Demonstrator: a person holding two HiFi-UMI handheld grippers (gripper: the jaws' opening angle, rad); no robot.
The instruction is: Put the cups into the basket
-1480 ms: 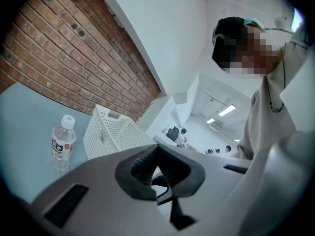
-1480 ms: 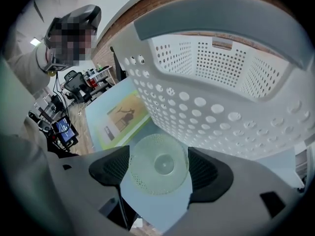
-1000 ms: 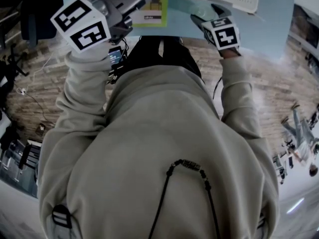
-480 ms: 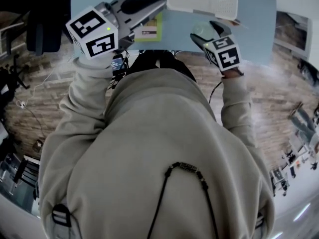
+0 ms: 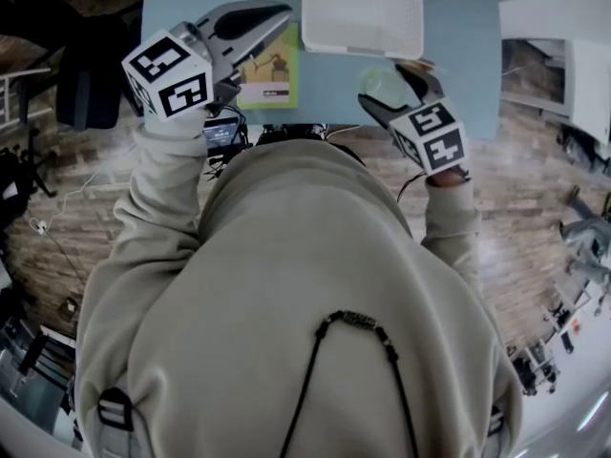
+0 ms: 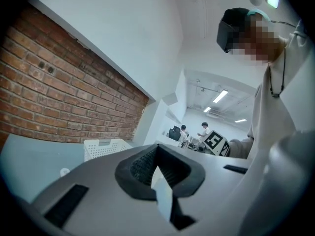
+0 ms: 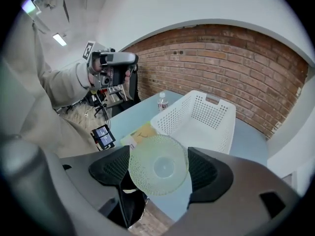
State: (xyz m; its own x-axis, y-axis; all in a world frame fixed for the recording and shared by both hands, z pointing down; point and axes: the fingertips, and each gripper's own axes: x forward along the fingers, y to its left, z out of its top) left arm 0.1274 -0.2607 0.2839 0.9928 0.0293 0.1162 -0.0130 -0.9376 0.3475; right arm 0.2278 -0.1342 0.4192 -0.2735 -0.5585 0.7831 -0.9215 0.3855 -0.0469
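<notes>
Your right claw [image 5: 389, 89] grips a clear cup [image 7: 158, 164], with the white basket [image 5: 363, 53] just ahead; your left claw [image 5: 272, 17], seemingly shut and empty, hovers beside the basket.

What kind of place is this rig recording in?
Probably an open office or lab space: exposed brick wall, strip lights over people in the far room, a light blue table holding a white basket.
</notes>
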